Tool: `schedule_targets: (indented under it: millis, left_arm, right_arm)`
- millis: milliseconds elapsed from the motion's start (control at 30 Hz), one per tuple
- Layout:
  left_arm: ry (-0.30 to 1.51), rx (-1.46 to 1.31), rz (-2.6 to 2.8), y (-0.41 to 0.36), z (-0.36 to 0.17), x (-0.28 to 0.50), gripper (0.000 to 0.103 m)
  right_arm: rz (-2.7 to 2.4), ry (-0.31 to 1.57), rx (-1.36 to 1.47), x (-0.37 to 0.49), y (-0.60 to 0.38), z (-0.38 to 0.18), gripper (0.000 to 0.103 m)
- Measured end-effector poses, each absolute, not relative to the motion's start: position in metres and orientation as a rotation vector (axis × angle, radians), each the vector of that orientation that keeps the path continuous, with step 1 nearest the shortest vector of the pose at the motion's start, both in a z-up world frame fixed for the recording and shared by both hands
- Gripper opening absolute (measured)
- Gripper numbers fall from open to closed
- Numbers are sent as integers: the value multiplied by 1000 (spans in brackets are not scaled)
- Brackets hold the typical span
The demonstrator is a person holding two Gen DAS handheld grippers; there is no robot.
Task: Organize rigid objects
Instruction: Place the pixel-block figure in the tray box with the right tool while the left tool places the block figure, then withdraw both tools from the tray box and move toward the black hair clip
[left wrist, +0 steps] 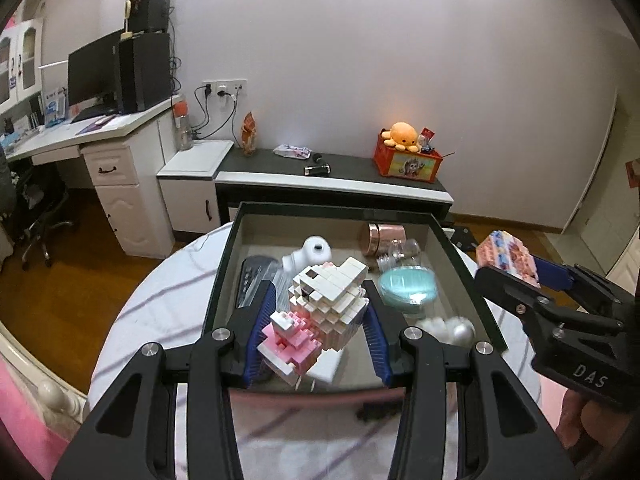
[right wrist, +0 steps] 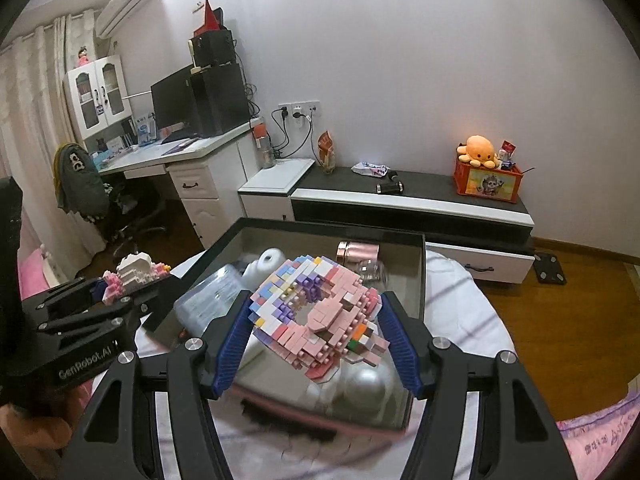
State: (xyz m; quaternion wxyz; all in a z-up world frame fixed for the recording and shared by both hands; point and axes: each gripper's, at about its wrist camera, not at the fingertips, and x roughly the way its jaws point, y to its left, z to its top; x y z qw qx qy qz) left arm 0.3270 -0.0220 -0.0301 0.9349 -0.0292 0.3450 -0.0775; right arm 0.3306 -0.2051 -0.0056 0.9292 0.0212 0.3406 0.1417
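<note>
Bedroom wall behind, round table [left wrist: 160, 300] below. I have my left gripper [left wrist: 316, 320] clamped on a white-and-pink brick model [left wrist: 320, 304], my right gripper [right wrist: 316, 320] on a pink-and-lilac brick model [right wrist: 320, 312] — both over the dark tray [left wrist: 224, 280].

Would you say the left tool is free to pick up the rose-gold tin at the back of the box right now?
Probably not: the left tool is shut on the white and pink brick model, so it has no free grip for the rose-gold tin.

My two wrist cameras look down close over my jaws; both share the black tray [left wrist: 452, 252] [right wrist: 420, 276] and far wall.
</note>
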Motion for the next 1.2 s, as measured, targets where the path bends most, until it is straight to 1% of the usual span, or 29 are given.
schedule_targets:
  millis: [267,467,600,633,700,733,767,800,900,933,1033,1100,1133,1200]
  left_arm:
    - [749,-52,-153,-29,-54,371,43]
    - [790,-37,-144,-34,-76,390,44]
    - [792,-18,-123,-35,-81,394,45]
    - [792,-17,-115,-35,-81,394,48]
    - [780,-19,-100,-33,-79,391,59]
    - [765,-20,-89,-31,-76,388,69]
    - [750,-15,-68,-28,-73,386,73]
    - [742,-12,-57,-26,-71,385,76]
    - [723,-31,-45,-16,-62,376,91]
    - [709,-41,-45,-13,-57,370,98]
    - [667,-46,-35,-6,-44,355,102]
    - [652,-45,-35,-4,-38,346,103]
    - [644,-41,-32,-3,-34,340,103]
    - [631,-31,-26,-2,-28,330,103]
  right_arm:
    - [278,779,57,378,-203,-41,64]
    - [261,829,57,395,-202,-64,65]
    - [250,847,44,398,-199,-71,65]
    - [247,849,38,399,-199,-71,65]
    - [249,848,24,398,-197,-70,66]
    - [250,844,19,397,-195,-69,74]
    - [246,840,12,396,-194,-67,81]
    - [240,835,8,395,-194,-65,82]
    - [233,829,9,390,-196,-60,85]
    - [228,826,6,387,-196,-59,86]
    - [223,820,17,379,-195,-53,88]
    - [230,818,37,373,-196,-49,99]
    - [232,814,43,369,-196,-47,103]
    - [215,801,38,362,-196,-42,103]
